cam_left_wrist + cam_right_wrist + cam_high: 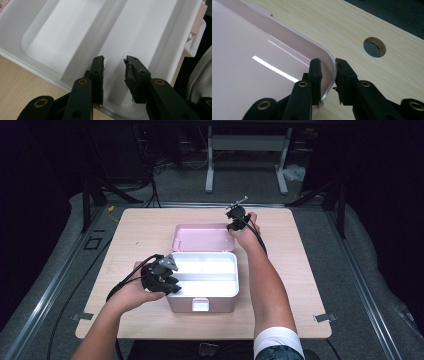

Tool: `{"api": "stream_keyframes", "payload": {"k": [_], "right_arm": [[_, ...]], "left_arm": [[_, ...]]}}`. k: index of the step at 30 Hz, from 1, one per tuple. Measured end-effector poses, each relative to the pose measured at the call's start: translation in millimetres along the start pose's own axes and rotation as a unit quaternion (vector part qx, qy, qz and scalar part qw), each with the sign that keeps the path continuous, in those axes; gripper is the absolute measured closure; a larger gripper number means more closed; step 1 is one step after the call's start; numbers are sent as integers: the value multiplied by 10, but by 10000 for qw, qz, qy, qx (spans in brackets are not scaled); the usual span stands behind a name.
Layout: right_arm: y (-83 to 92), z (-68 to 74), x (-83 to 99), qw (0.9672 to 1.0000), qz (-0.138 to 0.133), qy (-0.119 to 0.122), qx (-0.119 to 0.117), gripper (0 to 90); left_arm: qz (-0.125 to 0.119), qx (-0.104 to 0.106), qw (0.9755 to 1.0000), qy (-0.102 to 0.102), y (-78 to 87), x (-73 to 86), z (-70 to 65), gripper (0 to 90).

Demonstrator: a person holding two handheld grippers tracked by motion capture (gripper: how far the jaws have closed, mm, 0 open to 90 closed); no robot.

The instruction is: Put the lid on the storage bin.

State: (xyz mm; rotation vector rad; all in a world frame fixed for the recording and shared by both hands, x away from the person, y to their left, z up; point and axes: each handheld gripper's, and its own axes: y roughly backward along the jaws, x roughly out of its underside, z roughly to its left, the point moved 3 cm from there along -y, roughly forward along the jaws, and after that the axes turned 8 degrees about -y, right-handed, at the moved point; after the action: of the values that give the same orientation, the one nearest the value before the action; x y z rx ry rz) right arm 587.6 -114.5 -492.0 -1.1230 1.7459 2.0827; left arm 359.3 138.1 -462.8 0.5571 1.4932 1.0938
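A pink box [202,304] stands in the middle of the table with a white compartment tray [207,272] inside. Its pink lid [202,239] lies open behind it. My left gripper [172,287] [113,68] hovers at the box's left edge, over a trough of the tray [140,32]; its jaws are open with nothing between them. My right gripper [234,224] [328,71] is at the lid's far right corner. The lid's rim [331,61] runs between its jaws: one pad inside the lid with a thin gap, the other against the outside.
The light wooden table [295,270] has free room on both sides of the box. A round cable hole [374,47] sits in the tabletop just beyond the lid's corner. Dark floor and a white stand lie behind the table.
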Motion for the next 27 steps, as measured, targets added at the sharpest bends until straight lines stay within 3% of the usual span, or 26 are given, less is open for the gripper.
{"api": "stream_keyframes", "payload": {"k": [14,27], "right_arm": [[48,-7,-32,9999,-66,-137,-14,798],[190,-10,-136,9998,-182,-16,24,818]], "left_arm": [[9,5,10000,-2,0,-1,0,680],[1,18,10000,-6,-1,-1,1,680]]}}
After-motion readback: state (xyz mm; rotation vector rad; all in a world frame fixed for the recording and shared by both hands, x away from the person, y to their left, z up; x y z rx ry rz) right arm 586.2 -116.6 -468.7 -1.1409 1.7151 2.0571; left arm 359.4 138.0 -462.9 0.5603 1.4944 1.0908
